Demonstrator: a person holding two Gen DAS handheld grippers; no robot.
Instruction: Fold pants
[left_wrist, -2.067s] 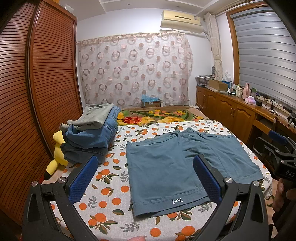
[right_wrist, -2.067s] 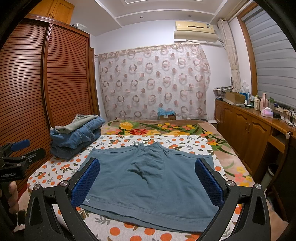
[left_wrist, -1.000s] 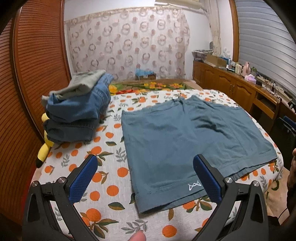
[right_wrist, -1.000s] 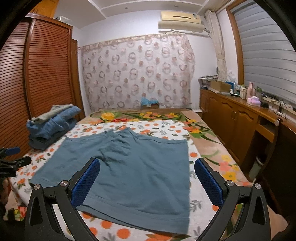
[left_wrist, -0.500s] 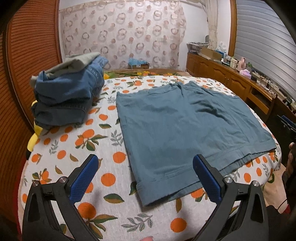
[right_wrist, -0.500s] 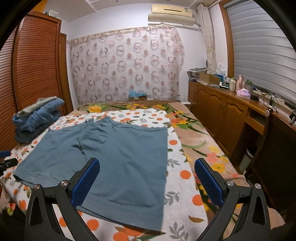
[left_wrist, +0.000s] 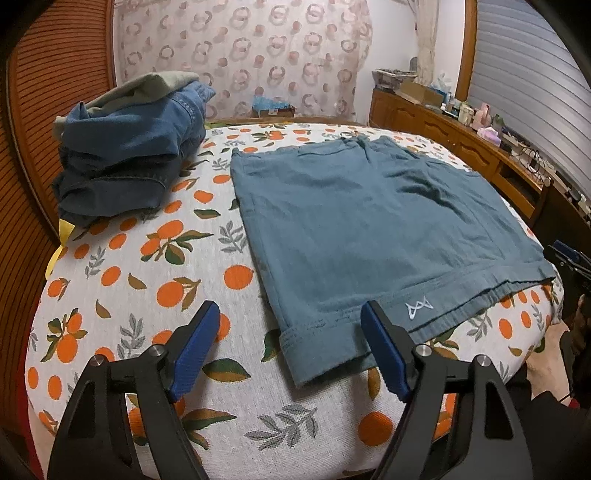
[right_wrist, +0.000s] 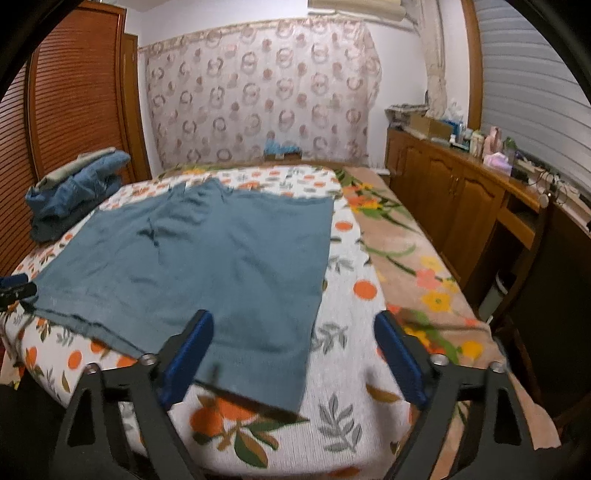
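Note:
Blue-grey shorts (left_wrist: 369, 229) lie flat on a bed with an orange-print sheet (left_wrist: 147, 280). Their leg hems face me, with a small white logo (left_wrist: 418, 306) near the left hem. My left gripper (left_wrist: 290, 326) is open, low over the near left hem corner, which lies between its blue pads. In the right wrist view the shorts (right_wrist: 207, 266) spread to the left. My right gripper (right_wrist: 293, 334) is open over the near right hem corner and holds nothing.
A stack of folded jeans and other clothes (left_wrist: 129, 147) sits at the bed's far left, beside a brown slatted wardrobe (right_wrist: 66, 110). Wooden cabinets with clutter on top (right_wrist: 461, 192) run along the right wall. A floral blanket (right_wrist: 406, 258) covers the bed's right edge.
Both grippers have come down and forward toward the shorts' near hem, the left to its left corner, the right to its right corner. Both stay open. The shorts have not moved.

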